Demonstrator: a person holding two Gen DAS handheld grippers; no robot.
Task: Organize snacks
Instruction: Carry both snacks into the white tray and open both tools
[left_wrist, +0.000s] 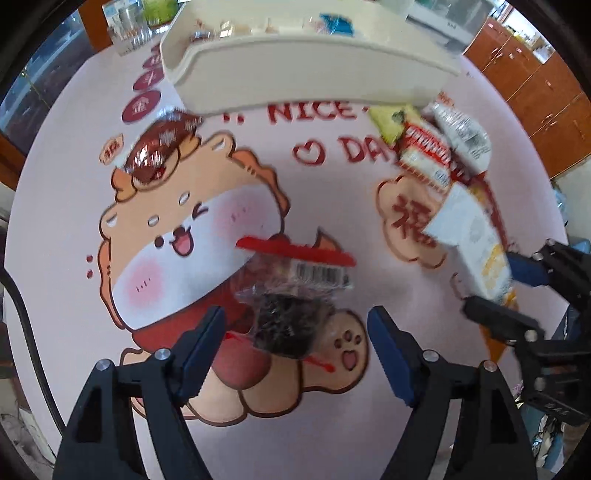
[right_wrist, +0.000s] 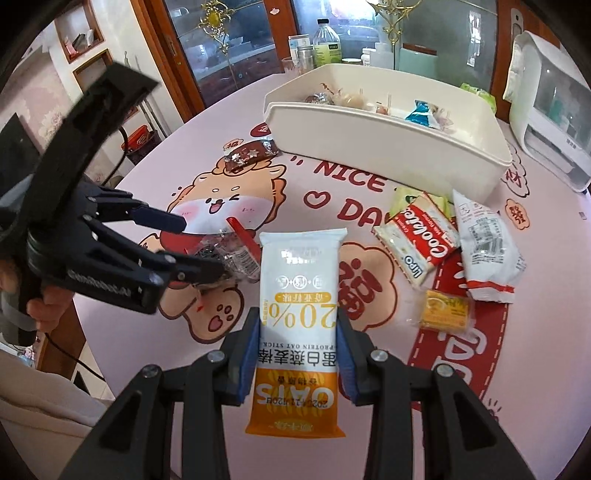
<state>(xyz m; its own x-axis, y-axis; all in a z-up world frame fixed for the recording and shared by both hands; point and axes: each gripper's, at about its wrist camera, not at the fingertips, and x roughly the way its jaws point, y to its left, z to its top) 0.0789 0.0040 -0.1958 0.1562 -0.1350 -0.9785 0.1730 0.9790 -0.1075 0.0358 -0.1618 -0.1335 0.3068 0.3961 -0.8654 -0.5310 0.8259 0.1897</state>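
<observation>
A clear snack packet (left_wrist: 291, 295) with a red header and dark contents lies on the cartoon-printed pink tablecloth (left_wrist: 66, 229). My left gripper (left_wrist: 295, 321) hangs over it, open, its blue pads either side of the packet and apart from it. The right wrist view shows the same left gripper (right_wrist: 192, 243) and clear packet (right_wrist: 236, 254) at the left. My right gripper (right_wrist: 299, 350) is shut on a white and orange oat stick packet (right_wrist: 299, 280), held above the table. A cream bin (right_wrist: 388, 147) with several small snacks inside stands at the back.
Loose on the cloth are a shiny brown packet (right_wrist: 251, 153), a red and white cracker pack (right_wrist: 417, 240), a white pouch (right_wrist: 487, 247), a small yellow packet (right_wrist: 447, 310) and a green one (right_wrist: 406, 195). Bottles (right_wrist: 325, 44) and a white appliance (right_wrist: 546, 122) stand behind.
</observation>
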